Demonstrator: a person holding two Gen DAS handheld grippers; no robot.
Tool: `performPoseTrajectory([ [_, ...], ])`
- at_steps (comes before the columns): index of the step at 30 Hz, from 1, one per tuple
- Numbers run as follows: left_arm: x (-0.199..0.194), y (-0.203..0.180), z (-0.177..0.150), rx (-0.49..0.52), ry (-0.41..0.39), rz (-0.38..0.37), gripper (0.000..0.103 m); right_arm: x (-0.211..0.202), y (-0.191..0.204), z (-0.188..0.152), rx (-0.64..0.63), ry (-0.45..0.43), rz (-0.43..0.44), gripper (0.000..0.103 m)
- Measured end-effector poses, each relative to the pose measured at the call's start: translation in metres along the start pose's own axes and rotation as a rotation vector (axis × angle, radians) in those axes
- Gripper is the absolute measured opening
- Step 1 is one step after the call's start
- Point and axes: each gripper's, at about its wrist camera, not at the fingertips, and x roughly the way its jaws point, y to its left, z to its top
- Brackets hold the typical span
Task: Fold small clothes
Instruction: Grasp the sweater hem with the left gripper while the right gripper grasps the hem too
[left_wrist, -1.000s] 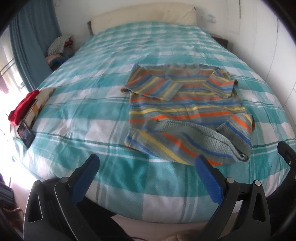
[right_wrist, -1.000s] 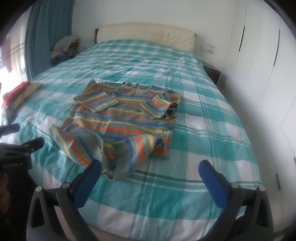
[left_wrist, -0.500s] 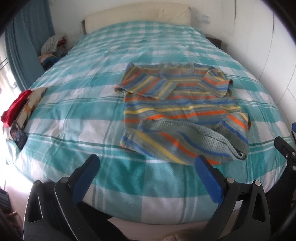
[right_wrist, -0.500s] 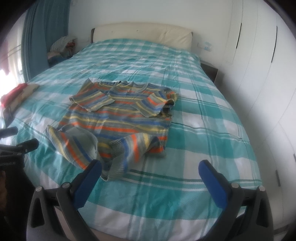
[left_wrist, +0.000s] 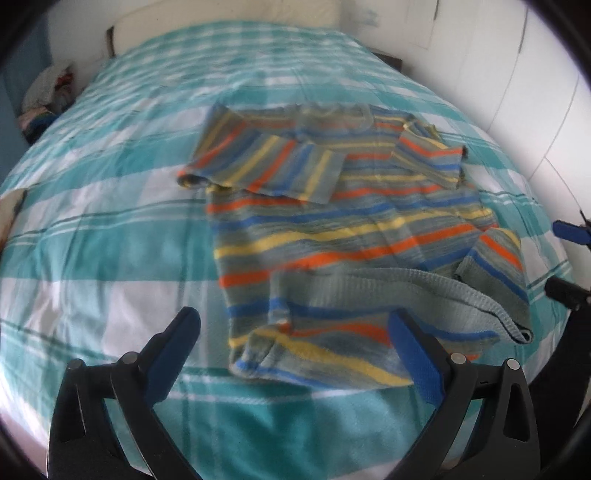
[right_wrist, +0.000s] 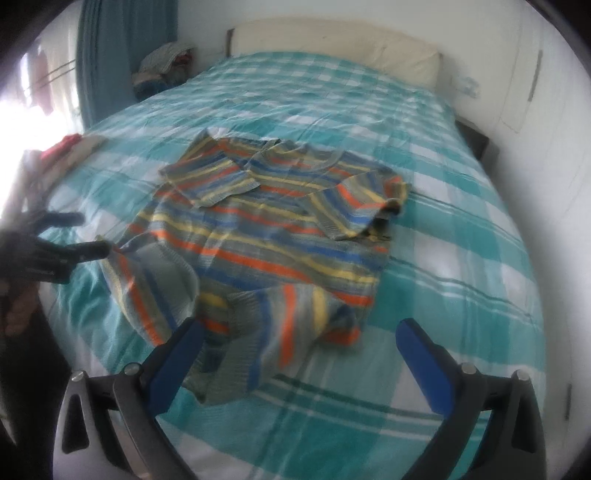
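At the bottom of each wrist view, an empty gripper, left gripper (left_wrist: 291, 332) and right gripper (right_wrist: 299, 339), has its blue fingers spread wide. Both have moved closer to the striped sweater (left_wrist: 351, 236), which fills mid-frame on the checked bed (left_wrist: 110, 229), sleeves folded in, near hem rumpled. The hem fold looks next. Upper left, a clothes pile (right_wrist: 162, 70) sits beyond the bed.

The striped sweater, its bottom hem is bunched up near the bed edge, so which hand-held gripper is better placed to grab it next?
Probably the left. The left hand-held gripper is open with the striped sweater hem lying between its fingers. The right hand-held gripper is open too, but mostly bare bedspread lies ahead.
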Motion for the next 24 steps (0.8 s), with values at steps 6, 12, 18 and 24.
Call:
performPoseTrajectory([
  [6, 0.042, -0.021, -0.004, 0.093, 0.117, 0.013, 0.019, 0.077, 0.024, -0.015, -0.140, 0.189, 0.027, 0.047],
  [12, -0.041, -0.012, -0.039, 0.145, 0.002, -0.177, 0.003, -0.006, -0.017, -0.046, 0.050, 0.081, 0.135, 0.001],
  [18, -0.097, -0.001, -0.092, 0.195, 0.042, -0.145, 0.005, -0.047, -0.031, -0.102, 0.117, 0.170, 0.105, 0.003],
  [24, -0.068, -0.001, -0.050, 0.126, -0.067, -0.081, 0.071, -0.021, -0.023, -0.068, 0.131, 0.067, 0.185, 0.030],
])
